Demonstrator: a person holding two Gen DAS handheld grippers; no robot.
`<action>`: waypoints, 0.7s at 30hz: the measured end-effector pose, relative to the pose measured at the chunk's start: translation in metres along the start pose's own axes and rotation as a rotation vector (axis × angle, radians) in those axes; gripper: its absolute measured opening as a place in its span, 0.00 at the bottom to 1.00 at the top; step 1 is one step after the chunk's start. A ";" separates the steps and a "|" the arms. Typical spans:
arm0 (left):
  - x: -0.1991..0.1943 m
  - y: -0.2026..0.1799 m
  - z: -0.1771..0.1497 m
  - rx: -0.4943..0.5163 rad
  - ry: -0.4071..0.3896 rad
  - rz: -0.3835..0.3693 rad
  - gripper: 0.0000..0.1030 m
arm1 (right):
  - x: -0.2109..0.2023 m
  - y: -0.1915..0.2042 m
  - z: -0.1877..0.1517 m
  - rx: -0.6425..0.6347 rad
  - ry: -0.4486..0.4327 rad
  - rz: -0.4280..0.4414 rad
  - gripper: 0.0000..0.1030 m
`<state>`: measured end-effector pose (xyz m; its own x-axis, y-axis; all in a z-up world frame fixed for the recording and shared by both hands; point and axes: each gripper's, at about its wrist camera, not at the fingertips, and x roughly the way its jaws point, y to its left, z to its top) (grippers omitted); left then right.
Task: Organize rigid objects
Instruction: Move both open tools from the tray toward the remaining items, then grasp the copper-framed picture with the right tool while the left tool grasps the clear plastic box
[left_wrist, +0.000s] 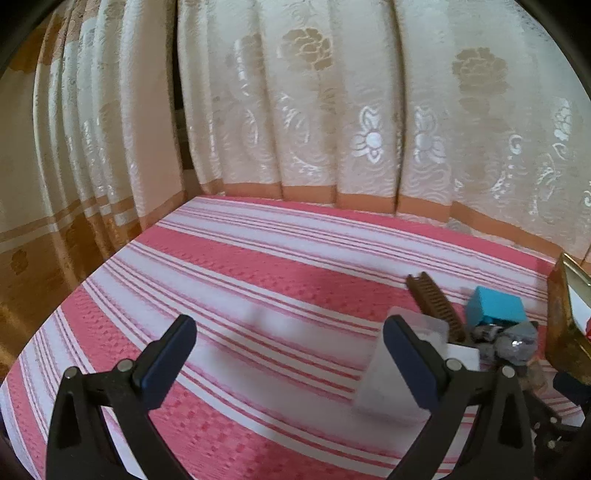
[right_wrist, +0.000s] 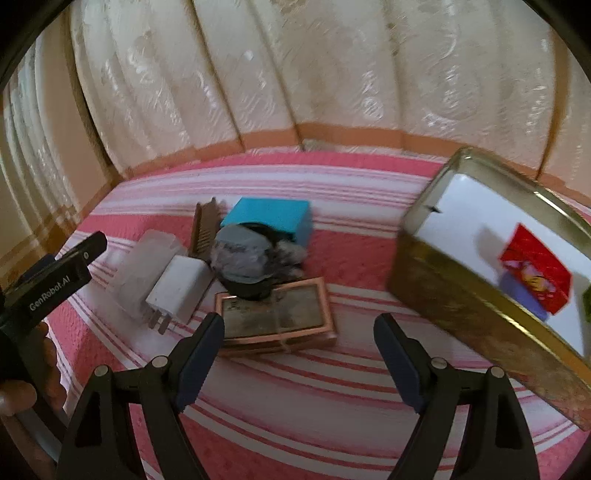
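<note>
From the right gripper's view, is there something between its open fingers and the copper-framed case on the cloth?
Nothing visible does. The right gripper is open, and only bare striped cloth lies between it and the copper-framed case. A grey bundle lies on the case's far edge, not on the near side.

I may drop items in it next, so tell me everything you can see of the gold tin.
The gold tin is a rectangular metal box, lid off, with worn, tarnished brass-coloured walls and a white-lined floor. It sits on the pink striped cloth, right of the clutter pile and apart from it. Inside lie a red packet on something purple.
</note>
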<state>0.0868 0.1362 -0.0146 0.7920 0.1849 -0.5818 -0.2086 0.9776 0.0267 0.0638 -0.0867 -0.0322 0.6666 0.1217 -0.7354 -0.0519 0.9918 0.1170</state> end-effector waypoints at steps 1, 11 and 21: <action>0.001 0.000 0.000 0.001 0.003 0.005 0.99 | 0.003 0.003 0.002 -0.001 0.003 0.001 0.82; 0.001 -0.013 -0.003 0.074 0.017 -0.030 0.99 | 0.020 0.027 0.011 -0.081 0.075 -0.019 0.85; 0.006 -0.030 -0.009 0.139 0.083 -0.126 0.99 | 0.013 0.021 0.012 -0.064 0.062 -0.007 0.75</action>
<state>0.0928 0.1067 -0.0262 0.7557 0.0568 -0.6525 -0.0247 0.9980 0.0583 0.0801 -0.0647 -0.0314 0.6195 0.1154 -0.7764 -0.0966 0.9928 0.0705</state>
